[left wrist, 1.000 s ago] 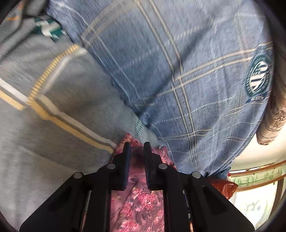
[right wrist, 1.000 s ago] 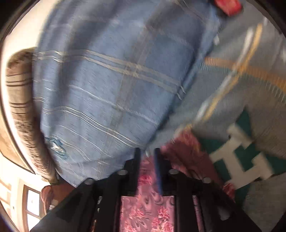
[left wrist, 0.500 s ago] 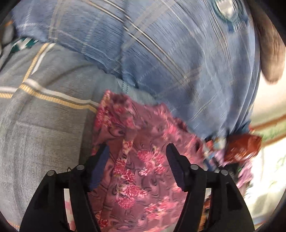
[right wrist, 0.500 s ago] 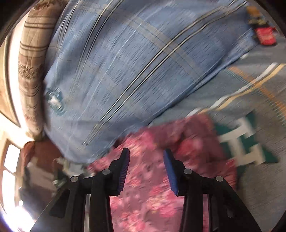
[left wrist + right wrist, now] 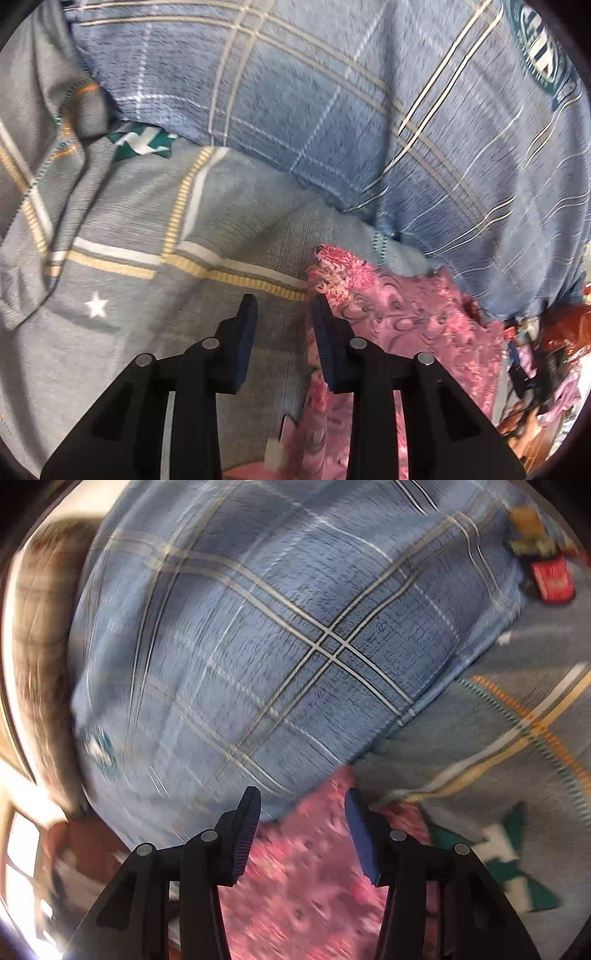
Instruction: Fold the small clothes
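Over a grey striped blanket (image 5: 110, 229) and beside one big blue plaid pillow (image 5: 369, 122), one pink floral garment (image 5: 402, 314) lying crumpled, no longer pinched as a second ago.

Left gripper (image 5: 282, 302): jaws apart with nothing between, only grey blanket showing in the gap; just been closing again after springing wide half a second back. Right-hand finger (image 5: 325, 332) just at the garment's left edge, contact not clear. Earlier clamped on the pink cloth; now shifted off it to the left.

Right gripper (image 5: 301, 801): jaws apart, just been opening further, blurred pink floral garment (image 5: 314, 878) under the gap but not pressed by either pad. Earlier shut on a fold of it; now released.

Counted: two grippers, four fingers, one pink garment, one blue pillow, one grey blanket with yellow and white stripes, one white star (image 5: 96, 303), one green-and-white emblem (image 5: 142, 142) in the left view and one (image 5: 506, 845) in the right. Small red packet (image 5: 552, 579) at the right view's upper edge.
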The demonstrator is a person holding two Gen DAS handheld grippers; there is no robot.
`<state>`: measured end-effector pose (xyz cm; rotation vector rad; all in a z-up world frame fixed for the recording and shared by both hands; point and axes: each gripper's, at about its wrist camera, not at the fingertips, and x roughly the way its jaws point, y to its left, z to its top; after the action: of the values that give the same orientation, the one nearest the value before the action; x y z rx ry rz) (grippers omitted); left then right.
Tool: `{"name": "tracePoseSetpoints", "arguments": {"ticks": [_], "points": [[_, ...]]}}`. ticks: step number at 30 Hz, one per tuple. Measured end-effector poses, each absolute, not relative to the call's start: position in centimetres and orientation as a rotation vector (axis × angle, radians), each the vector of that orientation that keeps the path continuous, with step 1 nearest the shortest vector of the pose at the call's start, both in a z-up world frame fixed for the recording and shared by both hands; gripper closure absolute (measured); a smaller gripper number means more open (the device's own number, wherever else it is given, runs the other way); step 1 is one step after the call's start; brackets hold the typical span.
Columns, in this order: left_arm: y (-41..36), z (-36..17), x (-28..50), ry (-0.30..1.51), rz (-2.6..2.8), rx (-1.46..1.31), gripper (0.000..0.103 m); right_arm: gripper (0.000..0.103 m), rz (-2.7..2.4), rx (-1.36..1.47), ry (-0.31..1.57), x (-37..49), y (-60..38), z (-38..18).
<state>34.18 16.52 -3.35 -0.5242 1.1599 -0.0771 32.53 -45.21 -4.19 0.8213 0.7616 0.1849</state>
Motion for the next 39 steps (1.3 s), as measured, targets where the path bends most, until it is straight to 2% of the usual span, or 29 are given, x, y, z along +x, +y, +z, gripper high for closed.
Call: {"name": "tracePoseSetpoints", "arguments": {"ticks": [2, 4, 5, 6, 8, 11, 14, 16, 19, 21, 22, 29, 33, 39], "points": [[16.0, -2.7, 33.5, 1.151, -0.145, -0.547, 0.072, 0.051, 0.154, 0.735, 0.784, 31.6, -45.1, -4.0], [14.2, -2.4, 32.9, 1.168, -0.216, -0.543, 0.055, 0.05, 0.113, 0.665, 0.821, 30.9, -44.8, -4.5], [13.4, -2.5, 32.7, 1.176, -0.226, -0.521, 0.044, 0.05, 0.094, 0.644, 0.85, 30.6, -44.6, -5.1], [12.1, -2.6, 32.5, 1.188, -0.211, -0.479, 0.042, 0.05, 0.076, 0.626, 0.881, 30.5, -44.4, -5.6], [10.7, -3.4, 31.9, 1.203, -0.151, -0.379, 0.042, 0.05, 0.06, 0.581, 0.904, 30.4, -44.1, -6.4], [10.7, -4.5, 31.0, 1.177, -0.095, -0.267, 0.06, 0.056, 0.041, 0.466, 0.922, 30.0, -42.7, -6.4], [12.3, -3.7, 29.5, 1.197, -0.102, -0.331, 0.065, 0.053, 0.013, 0.486, 0.896, 28.6, -42.5, -5.1], [14.0, -2.6, 27.4, 1.198, -0.167, -0.427, 0.065, 0.053, 0.057, 0.505, 0.842, 26.6, -42.1, -3.5], [15.3, -1.7, 22.9, 1.197, -0.254, -0.509, 0.057, 0.053, 0.158, 0.547, 0.804, 23.1, -40.6, -2.0], [15.5, -1.5, 19.9, 1.194, -0.285, -0.547, 0.042, 0.052, 0.209, 0.577, 0.815, 19.7, -39.5, -2.0], [15.4, -1.5, 18.0, 1.19, -0.303, -0.568, 0.041, 0.052, 0.222, 0.591, 0.821, 18.0, -39.3, -2.3], [13.0, -3.0, 13.1, 1.192, -0.31, -0.568, 0.04, 0.052, 0.158, 0.863, 0.847, 11.3, -41.6, -6.2], [13.3, -4.2, 12.9, 1.182, -0.292, -0.677, 0.04, 0.052, 0.09, 0.942, 0.884, 10.0, -41.3, -8.1], [13.0, -5.3, 13.6, 1.174, -0.312, -0.814, 0.041, 0.053, 0.121, 1.145, 0.833, 10.8, -40.9, -10.8]]}}
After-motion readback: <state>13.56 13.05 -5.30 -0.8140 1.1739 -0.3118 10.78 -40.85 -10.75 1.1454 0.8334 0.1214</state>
